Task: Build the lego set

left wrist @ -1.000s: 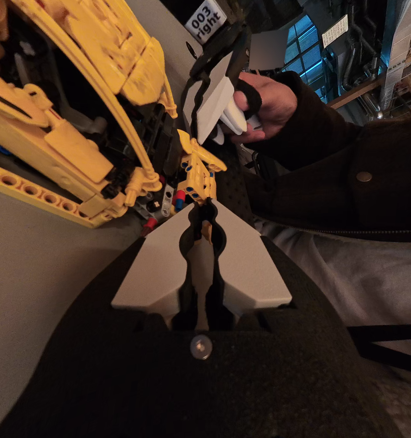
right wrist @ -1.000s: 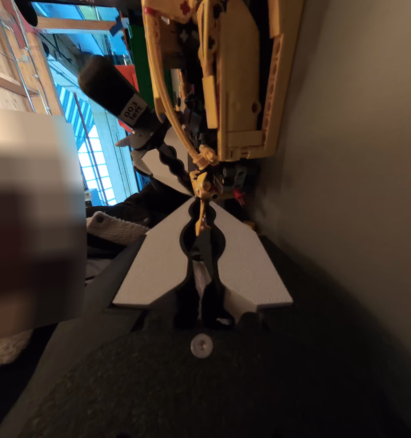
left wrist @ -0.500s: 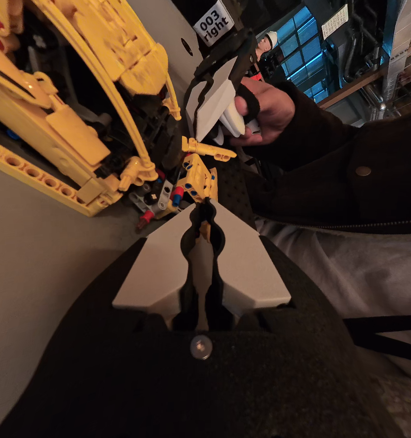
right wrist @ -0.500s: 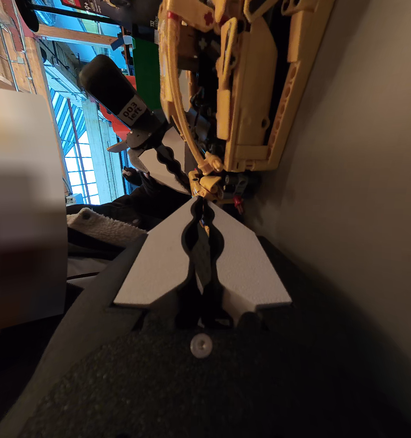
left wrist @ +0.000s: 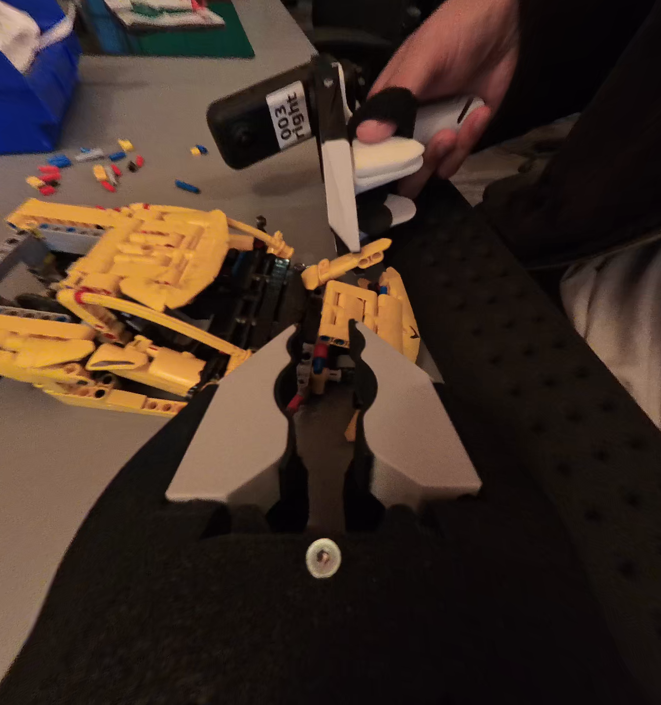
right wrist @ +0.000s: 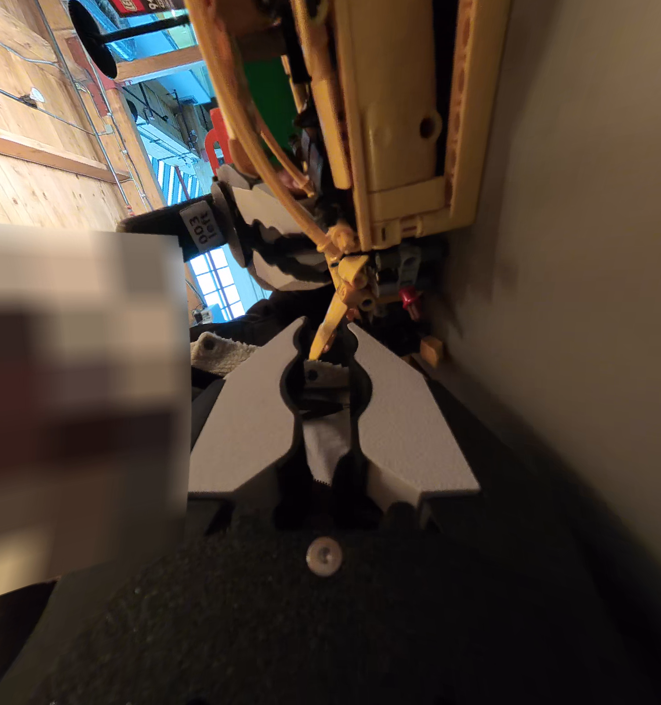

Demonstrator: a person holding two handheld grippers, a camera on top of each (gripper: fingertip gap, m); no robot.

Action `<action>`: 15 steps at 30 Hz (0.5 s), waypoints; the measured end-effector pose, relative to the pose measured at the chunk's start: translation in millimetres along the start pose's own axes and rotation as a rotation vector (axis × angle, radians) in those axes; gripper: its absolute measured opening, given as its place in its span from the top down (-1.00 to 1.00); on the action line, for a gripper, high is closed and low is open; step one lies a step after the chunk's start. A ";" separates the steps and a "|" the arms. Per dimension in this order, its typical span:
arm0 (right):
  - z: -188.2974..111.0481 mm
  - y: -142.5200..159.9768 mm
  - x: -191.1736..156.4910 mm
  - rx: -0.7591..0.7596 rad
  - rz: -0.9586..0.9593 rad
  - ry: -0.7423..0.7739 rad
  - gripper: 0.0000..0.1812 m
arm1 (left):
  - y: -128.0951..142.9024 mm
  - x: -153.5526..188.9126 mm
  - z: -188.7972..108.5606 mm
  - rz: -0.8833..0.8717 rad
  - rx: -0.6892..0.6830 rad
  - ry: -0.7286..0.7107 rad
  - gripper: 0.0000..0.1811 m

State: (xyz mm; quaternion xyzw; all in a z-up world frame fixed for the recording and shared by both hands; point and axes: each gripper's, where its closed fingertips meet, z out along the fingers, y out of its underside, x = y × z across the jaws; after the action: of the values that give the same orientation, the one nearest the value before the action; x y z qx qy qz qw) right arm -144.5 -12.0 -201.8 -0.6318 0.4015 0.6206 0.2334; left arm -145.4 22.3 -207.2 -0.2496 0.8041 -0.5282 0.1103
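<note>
The big yellow lego model [left wrist: 138, 267] lies on the grey table [left wrist: 54, 477]; it also shows in the right wrist view [right wrist: 390, 114]. My left gripper [left wrist: 323, 326] is open, its fingertips straddling a yellow sub-assembly [left wrist: 363, 309] with blue and red pins at the model's near end. My right gripper [right wrist: 326, 326] is open, and a slim yellow beam [right wrist: 327, 328] stands loosely between its tips. In the left wrist view the right gripper [left wrist: 353, 246] points down onto that beam [left wrist: 350, 261]. The left gripper [right wrist: 283, 274] shows beside the model's end.
Several loose small pieces [left wrist: 81, 168] lie on the table behind the model, with a blue bag [left wrist: 16, 95] and a green mat [left wrist: 191, 42] farther back. A black dimpled pad [left wrist: 512, 343] is at the right. A red pin [right wrist: 409, 297] and a tan piece [right wrist: 432, 347] lie by the model. My hands' fingertips stand some 4 cm from each other.
Both grippers were shut on thin yellow parts; now both sets of fingers stand apart. The left wrist view has swung round to look down on the table and model.
</note>
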 end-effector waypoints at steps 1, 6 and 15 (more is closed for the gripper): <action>-0.1 -0.4 0.5 -0.003 0.013 -0.003 0.86 | 1.3 2.0 2.3 -0.032 -0.013 0.025 0.75; -1.0 -3.6 2.2 0.009 0.046 -0.020 0.92 | 3.5 2.8 8.6 -0.161 -0.037 0.085 0.77; -8.2 -5.4 3.8 0.105 -0.041 0.001 0.96 | 4.5 1.3 10.1 -0.165 -0.041 0.064 0.77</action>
State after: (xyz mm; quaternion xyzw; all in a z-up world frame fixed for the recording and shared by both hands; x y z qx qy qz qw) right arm -135.6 -16.3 -205.6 -0.6272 0.4208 0.5933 0.2785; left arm -143.4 15.1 -215.3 -0.3001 0.7945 -0.5267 0.0354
